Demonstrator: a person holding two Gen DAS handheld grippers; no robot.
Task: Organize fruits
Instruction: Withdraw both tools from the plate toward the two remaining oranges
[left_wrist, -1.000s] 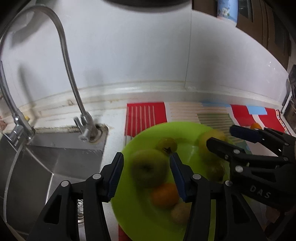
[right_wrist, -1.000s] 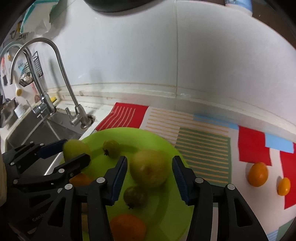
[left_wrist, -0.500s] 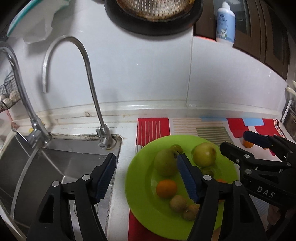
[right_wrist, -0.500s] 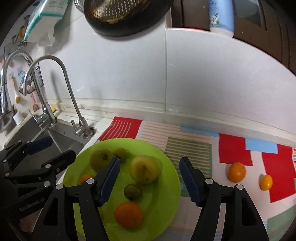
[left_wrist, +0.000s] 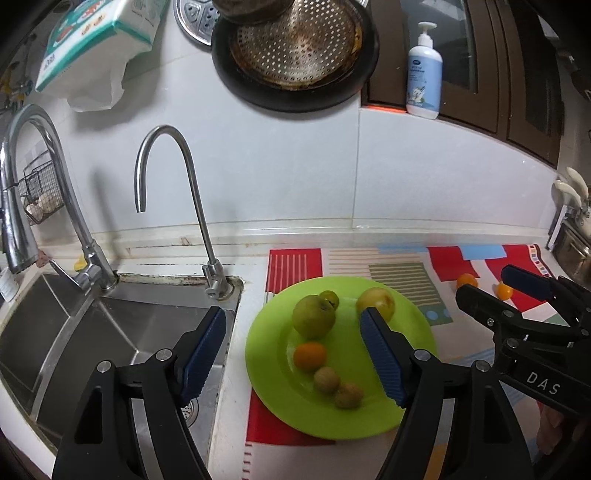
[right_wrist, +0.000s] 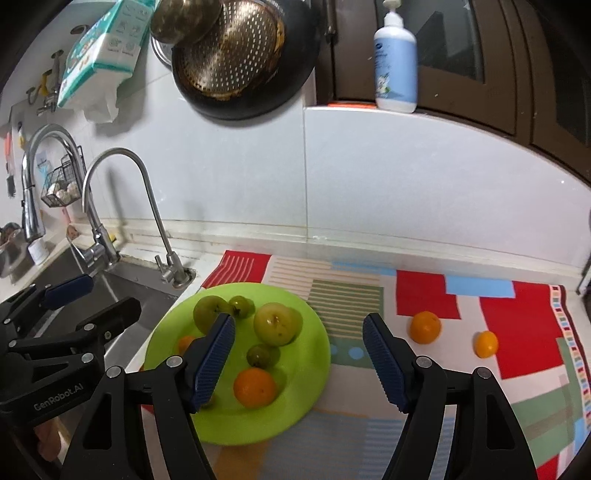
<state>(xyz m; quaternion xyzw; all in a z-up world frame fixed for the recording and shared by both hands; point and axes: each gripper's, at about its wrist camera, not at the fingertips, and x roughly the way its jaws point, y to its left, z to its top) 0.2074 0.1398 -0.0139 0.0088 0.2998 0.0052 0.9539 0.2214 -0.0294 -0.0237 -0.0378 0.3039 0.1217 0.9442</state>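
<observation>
A lime green plate (left_wrist: 280, 391) (right_wrist: 306, 369) lies on the mat beside the sink. It holds a green apple (left_wrist: 313, 320) (right_wrist: 208, 312), a yellow-green apple (left_wrist: 376, 302) (right_wrist: 277, 323), an orange (left_wrist: 309, 355) (right_wrist: 255, 387) and several smaller fruits. Two oranges (right_wrist: 424, 326) (right_wrist: 486, 343) lie on the mat to the right. My left gripper (left_wrist: 291, 321) (right_wrist: 110, 295) hangs above the plate's left side, its jaws opening and gripping nothing. Over the plate's right edge, my right gripper (right_wrist: 298, 321) (left_wrist: 485, 282) is opening too, with nothing held.
The steel sink (left_wrist: 110, 332) with two taps (left_wrist: 166, 184) lies left of the plate. A patterned mat (right_wrist: 480, 314) covers the counter. On the wall hang a strainer pan (left_wrist: 295, 55) and a tissue pack (left_wrist: 96, 44); a soap bottle (left_wrist: 424, 74) stands on the ledge.
Both grippers have drawn back and up from the plate and their jaws have widened. The two apples that stood between the jaws now lie free on the plate.
</observation>
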